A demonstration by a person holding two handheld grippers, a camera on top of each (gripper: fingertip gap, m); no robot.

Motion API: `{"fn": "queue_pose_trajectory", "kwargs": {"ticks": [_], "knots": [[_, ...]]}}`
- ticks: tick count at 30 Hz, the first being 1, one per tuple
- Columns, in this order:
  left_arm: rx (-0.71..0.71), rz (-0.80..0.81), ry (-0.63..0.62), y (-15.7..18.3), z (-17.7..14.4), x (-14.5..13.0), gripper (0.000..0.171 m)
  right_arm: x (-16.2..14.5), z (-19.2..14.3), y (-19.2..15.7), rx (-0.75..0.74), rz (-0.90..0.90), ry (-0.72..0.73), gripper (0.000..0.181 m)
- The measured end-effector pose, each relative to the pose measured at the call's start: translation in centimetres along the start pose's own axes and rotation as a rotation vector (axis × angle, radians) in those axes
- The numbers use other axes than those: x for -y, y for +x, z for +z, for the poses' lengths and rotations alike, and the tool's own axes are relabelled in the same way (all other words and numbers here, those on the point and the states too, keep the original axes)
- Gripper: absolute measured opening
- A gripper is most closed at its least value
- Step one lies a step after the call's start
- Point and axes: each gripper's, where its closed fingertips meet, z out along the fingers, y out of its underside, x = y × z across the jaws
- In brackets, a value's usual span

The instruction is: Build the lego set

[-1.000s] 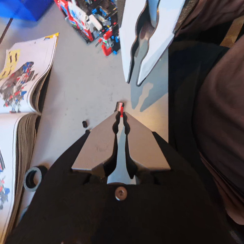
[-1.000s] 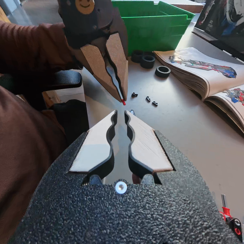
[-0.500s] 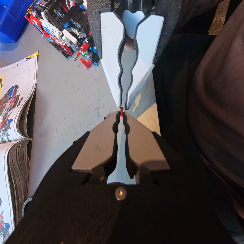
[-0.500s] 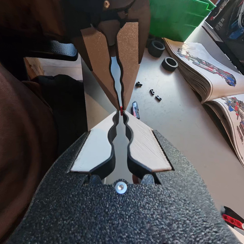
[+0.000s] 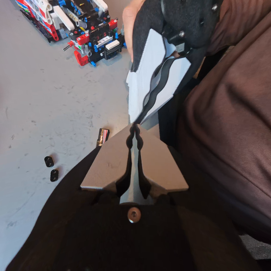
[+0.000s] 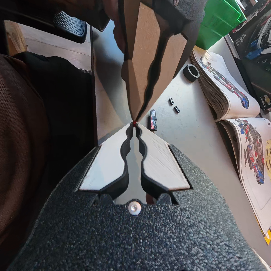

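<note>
A tiny red pin (image 6: 134, 122) is pinched where the two grippers meet tip to tip, above the grey table's near edge. My left gripper (image 5: 135, 127) is shut on it, and it also shows in the right wrist view (image 6: 135, 119), coming down from above. My right gripper (image 6: 134, 125) is closed on the pin's other end, and it shows in the left wrist view (image 5: 136, 122), coming in from the upper right. In the left wrist view the pin is hidden between the tips. The partly built red, white and black lego car (image 5: 82, 29) stands at the far side.
A black striped piece (image 5: 104, 135) (image 6: 153, 120) lies beside the tips. Two small black connectors (image 5: 49, 161) (image 6: 171, 101) lie near it. An open instruction book (image 6: 228, 93), a black tyre (image 6: 191, 72), a green bin (image 6: 220, 22) and the set's box (image 6: 256, 44) are to the right. A person's brown sleeve (image 5: 227, 132) is close. The tips of both grippers are at nearly the same place. It is some 4 centimeters from my right tips to the black striped piece (image 5: 104, 135). The right camera catches it too, in the right wrist view (image 6: 152, 122).
My right gripper was open and apart from the left one. It has come up to the left gripper's tips and closed on the red pin. Both grippers have tilted together.
</note>
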Motion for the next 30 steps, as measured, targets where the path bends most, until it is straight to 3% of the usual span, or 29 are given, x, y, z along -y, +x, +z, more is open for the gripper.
{"fn": "queue_pose_trajectory", "kwargs": {"ticks": [3,16,18,19,20,30], "knots": [[-0.041,-0.026,0.046,0.4,-0.3,0.5,0.000,0.2,-0.1,0.0,-0.004,-0.003,0.014,0.000],[0.135,-0.034,-0.040,-2.5,-0.8,-1.8,0.000,-1.4,0.1,1.6,-0.047,0.082,-0.065,0.000],[0.151,-0.016,-0.049,-2.6,-0.7,-1.7,0.003,-1.4,0.1,1.7,-0.043,0.094,-0.059,0.000],[0.160,-0.007,-0.055,-2.6,-0.5,-1.7,0.016,-1.4,0.1,1.7,-0.041,0.101,-0.057,0.000],[0.168,0.007,-0.068,-2.6,-0.2,-1.7,0.019,-1.4,0.1,1.7,-0.038,0.108,-0.058,0.000],[0.185,0.190,-0.183,-2.4,1.6,-1.7,0.015,-1.2,-0.1,1.0,0.004,0.092,-0.042,0.000]]}}
